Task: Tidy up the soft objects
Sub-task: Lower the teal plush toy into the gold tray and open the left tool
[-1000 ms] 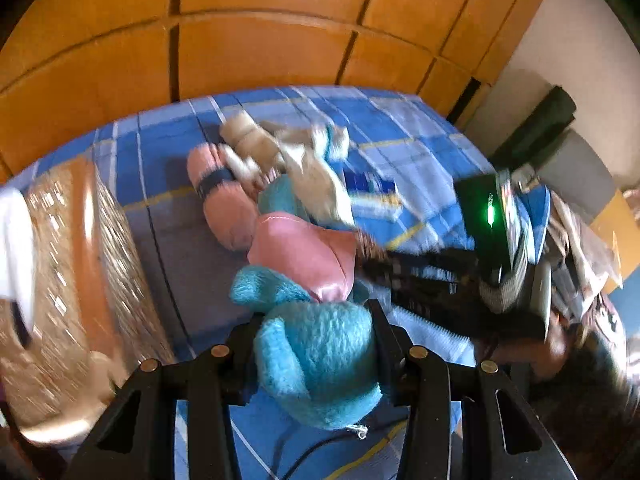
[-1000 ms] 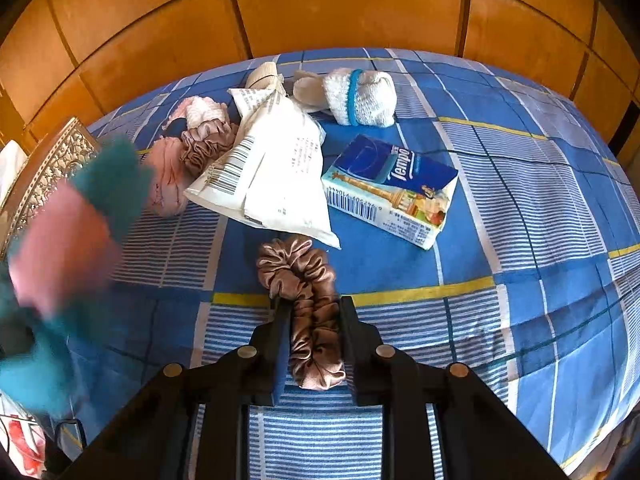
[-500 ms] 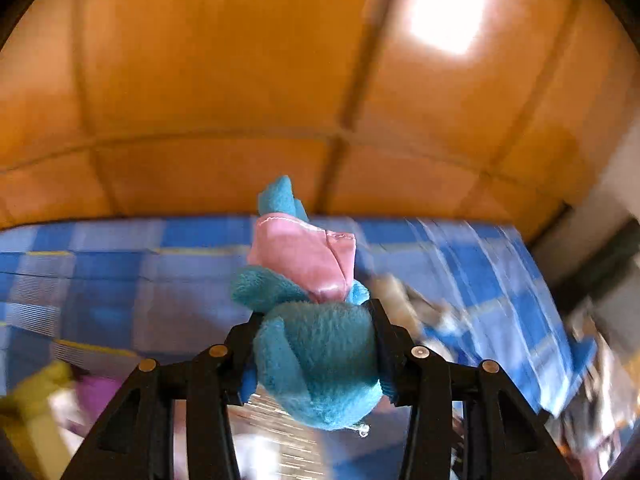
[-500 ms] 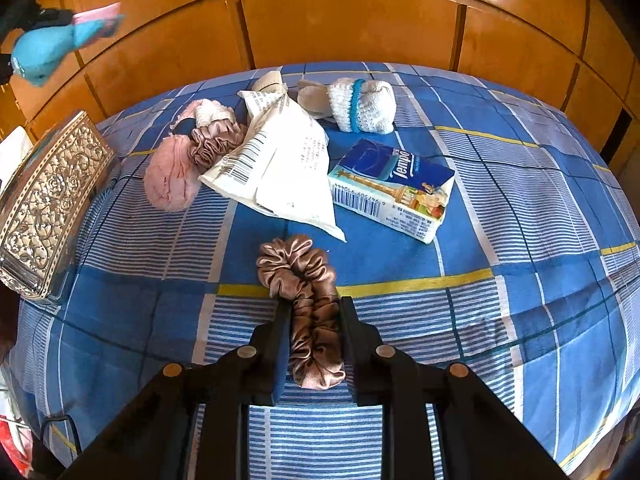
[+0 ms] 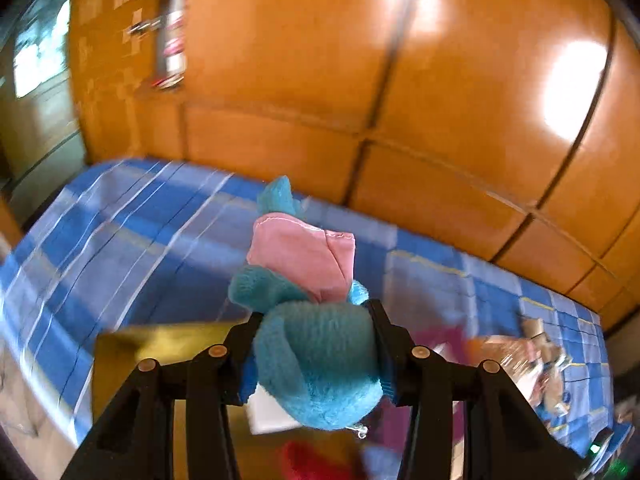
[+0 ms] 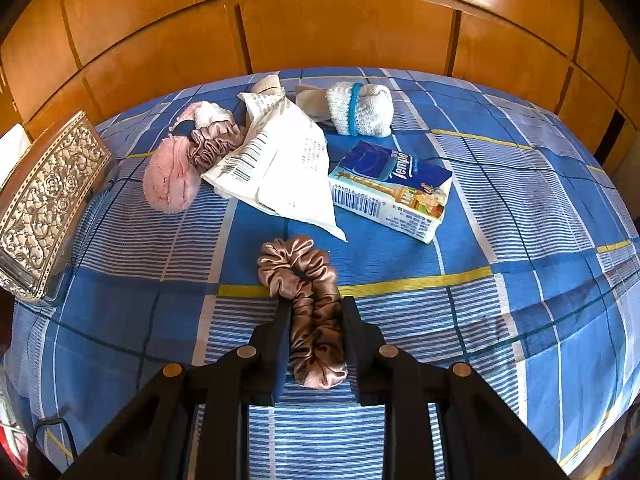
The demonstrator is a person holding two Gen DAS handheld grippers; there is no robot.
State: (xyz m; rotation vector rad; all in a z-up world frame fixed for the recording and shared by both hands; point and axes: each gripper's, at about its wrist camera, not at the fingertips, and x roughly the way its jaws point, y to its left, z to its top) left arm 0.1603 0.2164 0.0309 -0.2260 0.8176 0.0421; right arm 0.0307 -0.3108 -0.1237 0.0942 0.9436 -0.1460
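Left gripper (image 5: 316,356): clamped on a teal plush toy (image 5: 320,364), both black fingers pressed into its fuzzy body.
Teal plush toy: held in the air above the bed, its pink fabric patch (image 5: 304,260) pointing away from the camera; a blurred gold surface (image 5: 160,344) and some red and magenta things lie below it, too smeared to name.
Right gripper (image 6: 316,340): jaws opening around a brown satin scrunchie (image 6: 308,300), which sits between the fingers with its far loop resting on the bedspread (image 6: 520,240).
Brown satin scrunchie: near middle of the bed, just near of a white printed bag (image 6: 280,164).
White printed bag: crumpled, centre of the pile, its left edge over a second scrunchie (image 6: 214,146) and touching a pink fuzzy sock (image 6: 170,178).
Tissue pack (image 6: 392,190): blue, just right of the bag, flat on the bedspread.
White rolled sock (image 6: 360,108): far side, blue band around it, with a beige piece beside it.
Embossed silver box (image 6: 48,204): far left edge of the bed, well apart from the pile.
Wooden panels (image 6: 344,28): orange wall behind the bed.
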